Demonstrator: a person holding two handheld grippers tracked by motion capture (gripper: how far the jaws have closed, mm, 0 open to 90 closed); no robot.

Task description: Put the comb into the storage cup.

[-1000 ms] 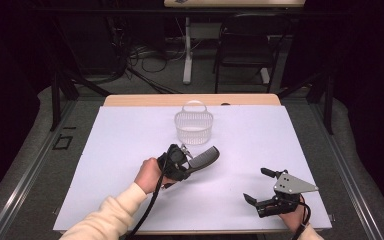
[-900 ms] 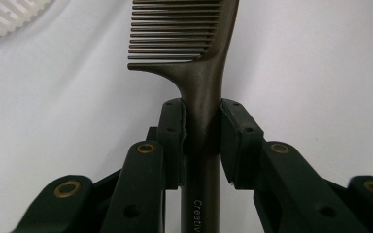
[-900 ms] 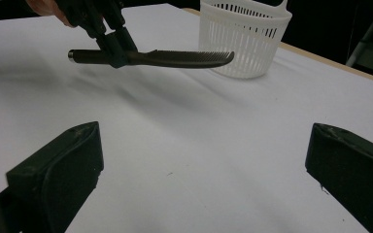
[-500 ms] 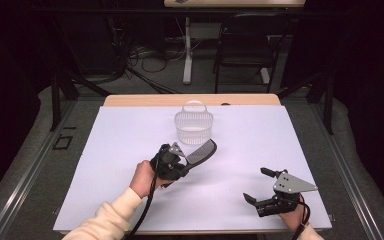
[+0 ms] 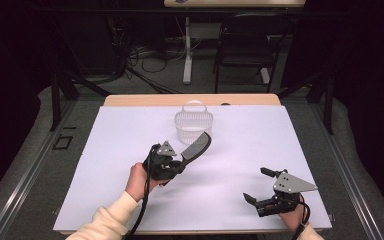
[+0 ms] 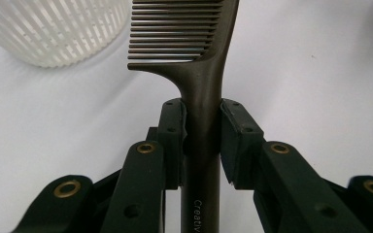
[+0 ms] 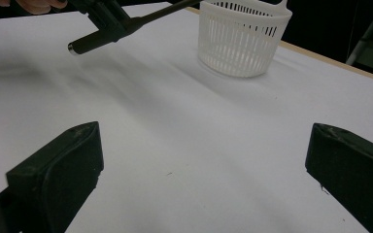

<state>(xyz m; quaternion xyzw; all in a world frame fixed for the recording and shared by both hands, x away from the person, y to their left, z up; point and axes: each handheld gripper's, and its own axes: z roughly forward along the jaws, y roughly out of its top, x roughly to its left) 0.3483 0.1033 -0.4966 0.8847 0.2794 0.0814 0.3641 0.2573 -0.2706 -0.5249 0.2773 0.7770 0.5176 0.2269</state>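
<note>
A dark comb [image 5: 197,146] is held by its handle [image 6: 202,131] in my left gripper [image 5: 179,164], which is shut on it. The comb's toothed end points up toward the white slatted basket [image 5: 193,125] and hangs just in front of its near wall. In the left gripper view the basket [image 6: 53,29] stands at upper left, beside the comb's teeth. My right gripper [image 5: 258,185] rests near the table's front right with its jaws wide open and nothing between them. The right gripper view looks across the white table [image 7: 184,145] to the basket [image 7: 240,36] and the comb handle [image 7: 102,36].
The white table sheet [image 5: 105,165] lies on a wooden top [image 5: 145,100] whose edge shows at the back. Dark floor, cables and a chair [image 5: 245,50] stand behind the table. Metal rails [image 5: 30,165] run along both sides.
My left gripper has carried the comb up and back toward the basket, so its tip now reaches the basket's near wall. The right gripper has not moved.
</note>
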